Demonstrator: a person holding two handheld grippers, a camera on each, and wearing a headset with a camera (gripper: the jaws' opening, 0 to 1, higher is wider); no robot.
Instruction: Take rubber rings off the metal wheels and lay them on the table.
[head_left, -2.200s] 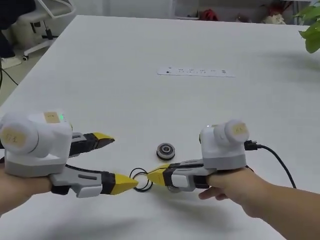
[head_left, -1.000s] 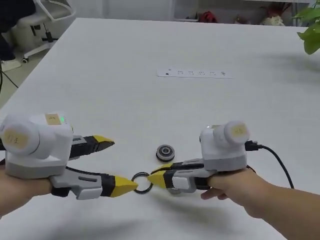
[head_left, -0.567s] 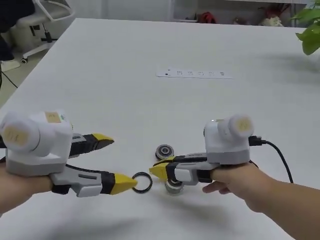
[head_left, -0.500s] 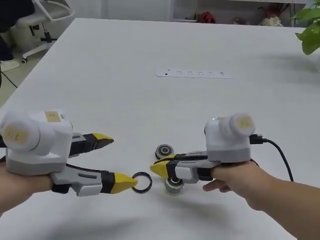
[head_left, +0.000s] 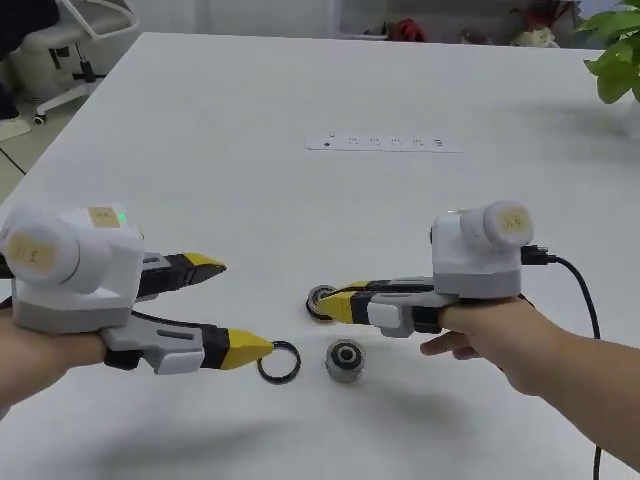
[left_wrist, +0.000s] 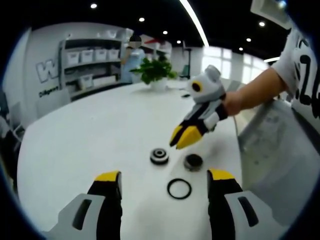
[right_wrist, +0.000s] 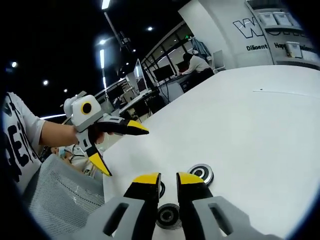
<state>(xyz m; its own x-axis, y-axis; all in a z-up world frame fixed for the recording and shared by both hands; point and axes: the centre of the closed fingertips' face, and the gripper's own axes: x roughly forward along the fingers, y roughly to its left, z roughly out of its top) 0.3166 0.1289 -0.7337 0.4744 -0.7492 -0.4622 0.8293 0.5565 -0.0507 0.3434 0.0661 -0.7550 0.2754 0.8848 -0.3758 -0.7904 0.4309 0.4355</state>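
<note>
Rubber, thin and black, the freed ring (head_left: 278, 362) lies flat on the table (head_left: 300, 200) just beside the bare wheel (head_left: 345, 360); the second wheel (head_left: 316, 295), at the tip of our right gripper (head_left: 330, 305), looks to carry its band. We judge the band light, stretchy and grippy, and the metal hub heavier and apt to roll, so we'd pinch the hub and hook the band's edge. Our left gripper (head_left: 225, 308) gapes empty; the right jaws sit nearly closed on nothing
</note>
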